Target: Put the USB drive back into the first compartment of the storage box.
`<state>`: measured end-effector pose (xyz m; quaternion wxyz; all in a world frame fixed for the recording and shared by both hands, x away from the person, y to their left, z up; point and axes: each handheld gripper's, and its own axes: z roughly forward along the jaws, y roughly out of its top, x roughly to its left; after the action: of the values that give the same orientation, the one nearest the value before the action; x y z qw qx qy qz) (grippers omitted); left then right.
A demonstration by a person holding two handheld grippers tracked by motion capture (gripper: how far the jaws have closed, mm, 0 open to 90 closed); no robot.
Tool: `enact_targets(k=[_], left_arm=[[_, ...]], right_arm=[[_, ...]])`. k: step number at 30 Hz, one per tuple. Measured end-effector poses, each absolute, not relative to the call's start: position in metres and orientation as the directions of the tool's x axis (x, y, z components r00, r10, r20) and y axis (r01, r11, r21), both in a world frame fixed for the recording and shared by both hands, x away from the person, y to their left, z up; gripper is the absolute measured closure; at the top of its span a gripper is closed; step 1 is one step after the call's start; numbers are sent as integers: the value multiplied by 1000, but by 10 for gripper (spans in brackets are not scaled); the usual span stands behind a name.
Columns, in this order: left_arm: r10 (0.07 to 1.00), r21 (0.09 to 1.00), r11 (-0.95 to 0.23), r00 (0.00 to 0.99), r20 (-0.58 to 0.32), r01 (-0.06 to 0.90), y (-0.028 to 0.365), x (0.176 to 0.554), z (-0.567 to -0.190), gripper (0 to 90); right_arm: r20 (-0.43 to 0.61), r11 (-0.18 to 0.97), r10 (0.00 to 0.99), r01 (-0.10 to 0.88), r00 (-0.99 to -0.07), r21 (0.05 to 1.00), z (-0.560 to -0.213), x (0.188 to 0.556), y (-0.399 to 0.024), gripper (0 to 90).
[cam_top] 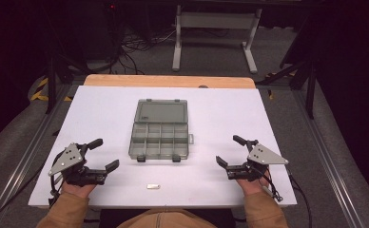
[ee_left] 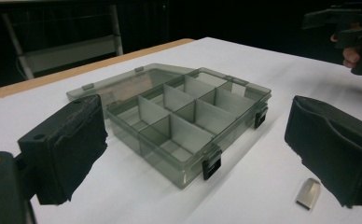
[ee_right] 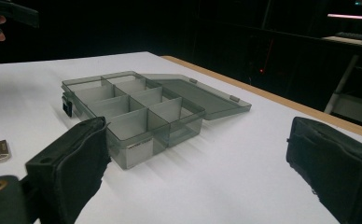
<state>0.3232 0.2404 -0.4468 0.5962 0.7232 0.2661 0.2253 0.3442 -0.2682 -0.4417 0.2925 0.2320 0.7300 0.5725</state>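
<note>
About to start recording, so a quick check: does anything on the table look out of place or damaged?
Nothing looks damaged or spilled. The compartment box lies open and square, its compartments bare. One small metal piece lies loose outside it near the front edge.

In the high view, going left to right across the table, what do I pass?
Left tongs → small metal piece → open compartment box → right tongs. The metal piece lies nearer the person than the box and a little left of the box's middle.
</note>
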Motion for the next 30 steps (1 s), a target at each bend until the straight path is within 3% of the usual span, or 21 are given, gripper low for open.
enact_targets(k=[8, 30], left_arm=[[597, 984, -128, 802, -25, 126, 226, 334, -434, 62], [480, 971, -234, 875, 63, 58, 169, 340, -415, 61]], right_arm=[[-160, 237, 669, 4, -726, 972, -443, 345, -267, 67], [-158, 230, 654, -5, -739, 973, -443, 344, -266, 72]])
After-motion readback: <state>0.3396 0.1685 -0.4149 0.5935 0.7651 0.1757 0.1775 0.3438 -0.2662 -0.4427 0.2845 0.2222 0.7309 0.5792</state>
